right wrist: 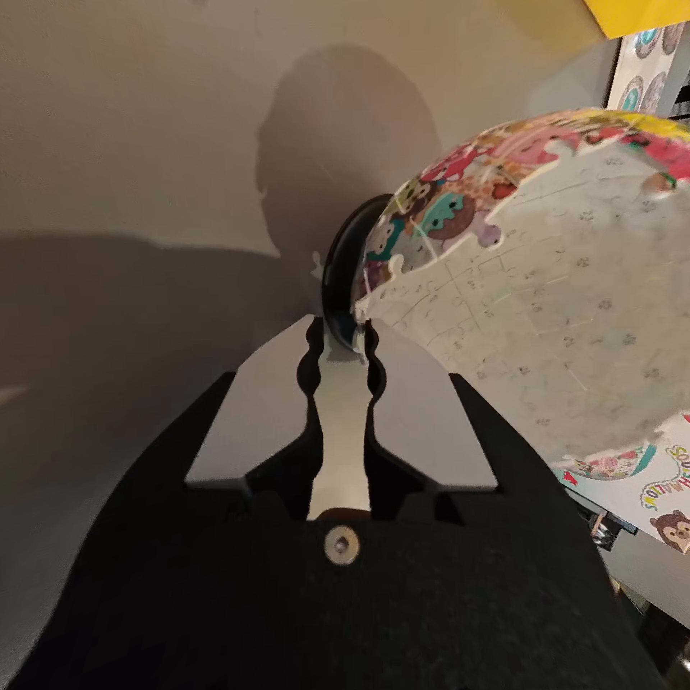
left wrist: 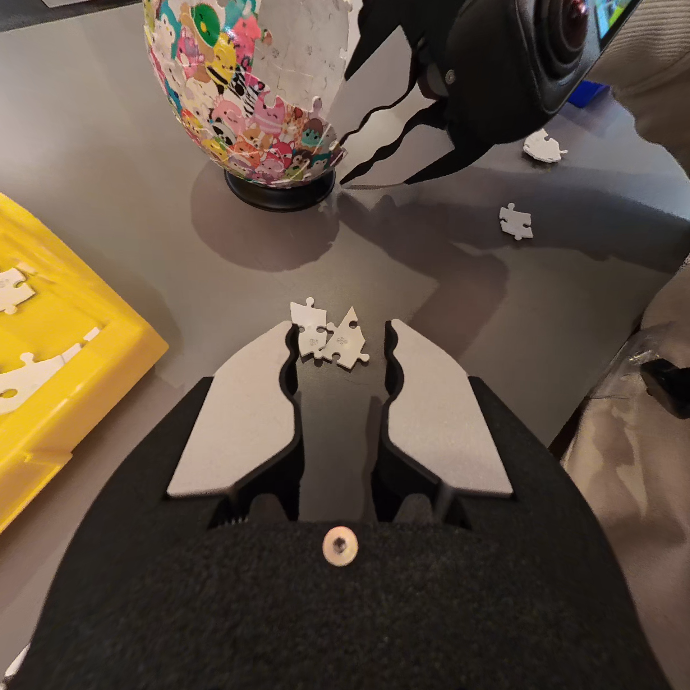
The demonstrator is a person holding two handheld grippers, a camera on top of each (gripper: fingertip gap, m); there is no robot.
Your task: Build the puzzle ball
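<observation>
On the grey table the half-built puzzle ball stands on its black ring stand, its open side turned toward the right gripper. A yellow tray with spare white pieces lies well to the left. A white piece appears to be lodged at the foot of the stand, between the right gripper's tips.

The step in hand is judged to be the recovery of that piece. It should be taken by its free edge, low and slowly, so that the stand is not pushed and the fragile shell not jarred; the ball should be steadied only if it begins to shift.

The right gripper is tilted steeply down with its tips at the table beside the stand. Its fingers are parted a little, and whether the piece is pinched cannot be told.

The left gripper is held low and level over the table, its fingers spread wide and empty. Two joined white pieces lie face down just ahead of it, the left fingertip at the edge of one. Single pieces lie apart on the right.
</observation>
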